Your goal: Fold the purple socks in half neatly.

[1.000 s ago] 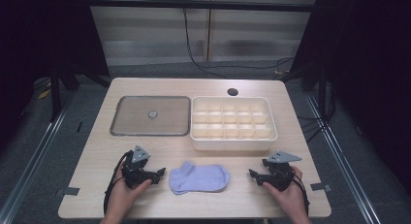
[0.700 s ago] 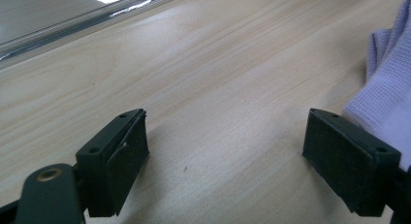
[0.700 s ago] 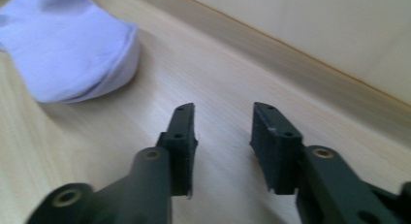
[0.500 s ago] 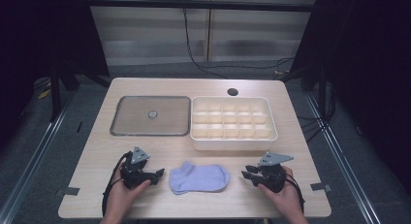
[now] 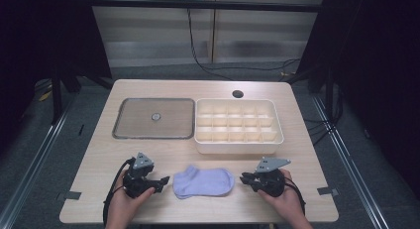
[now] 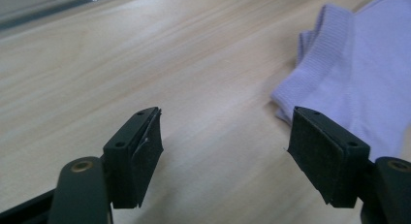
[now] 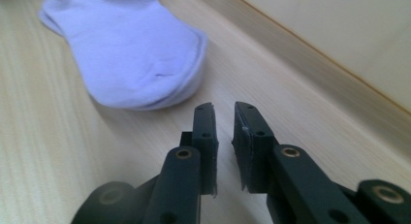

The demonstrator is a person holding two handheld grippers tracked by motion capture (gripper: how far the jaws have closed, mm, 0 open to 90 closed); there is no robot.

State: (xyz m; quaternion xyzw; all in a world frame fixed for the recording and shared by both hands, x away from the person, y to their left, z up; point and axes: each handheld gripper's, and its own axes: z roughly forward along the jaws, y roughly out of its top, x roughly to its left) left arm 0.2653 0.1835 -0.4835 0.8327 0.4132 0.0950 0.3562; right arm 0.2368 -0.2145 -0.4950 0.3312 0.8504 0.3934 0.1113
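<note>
Sock (image 5: 203,182): was laid flat between both grippers, touched by neither.
Left gripper (image 5: 159,180): jaws were spread wide, lately narrowing, nothing gripped.
Right gripper (image 5: 246,178): jaws were lately closing, almost shut, a slit left, nothing held.
Divided box (image 5: 239,146): was set just beyond the right gripper.
Bare tabletop (image 5: 99,154): was left around the left gripper.

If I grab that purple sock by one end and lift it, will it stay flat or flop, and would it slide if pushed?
The sock looks like soft knit, so it would probably droop from whichever end is pinched. It seems to be two layers stacked, so they may separate when lifted. Pushed across the smooth wooden table, it would likely bunch up rather than slide cleanly.
</note>
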